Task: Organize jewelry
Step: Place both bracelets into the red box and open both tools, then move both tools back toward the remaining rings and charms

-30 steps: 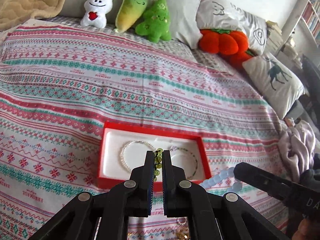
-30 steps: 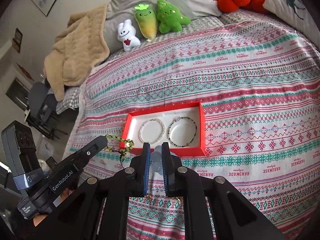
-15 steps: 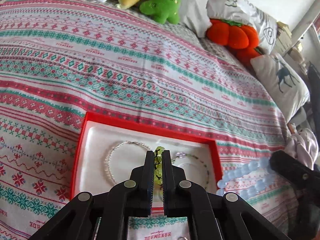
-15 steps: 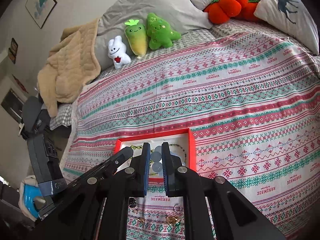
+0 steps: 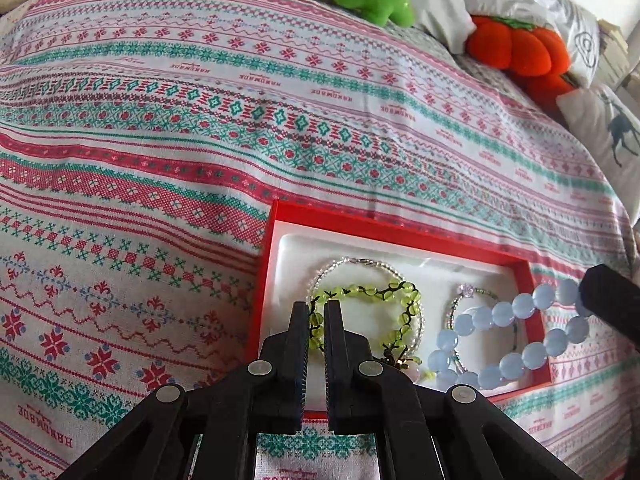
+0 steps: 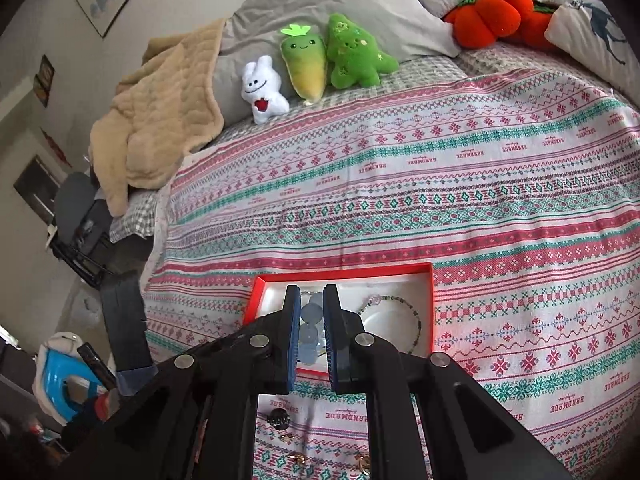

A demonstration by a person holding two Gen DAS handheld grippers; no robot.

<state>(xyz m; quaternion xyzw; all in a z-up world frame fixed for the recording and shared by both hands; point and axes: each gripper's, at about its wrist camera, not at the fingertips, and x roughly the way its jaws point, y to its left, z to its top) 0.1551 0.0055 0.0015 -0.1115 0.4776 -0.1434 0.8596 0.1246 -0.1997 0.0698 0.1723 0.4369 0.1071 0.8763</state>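
Observation:
A red box with a white lining (image 5: 392, 234) lies on the patterned bedspread; it also shows in the right wrist view (image 6: 400, 271). My left gripper (image 5: 316, 312) is shut on a green bead bracelet (image 5: 372, 292) that drapes onto a pearl bracelet (image 5: 360, 261) in the box's left half. My right gripper (image 6: 311, 309) is shut on a pale blue bead bracelet (image 6: 309, 322), which hangs over the box's right edge in the left wrist view (image 5: 516, 336), above a thin dark bead bracelet (image 6: 404, 304).
Small loose jewelry pieces (image 6: 288, 438) lie on the bedspread in front of the box. Plush toys (image 6: 320, 64), an orange pumpkin cushion (image 5: 520, 52), pillows and a tan blanket (image 6: 160, 112) line the far side of the bed. The bed's left edge drops off to floor clutter (image 6: 68, 388).
Both grippers have moved forward and down over the box. The green bracelet now drapes into the left half, and the blue bracelet hangs over the right side.

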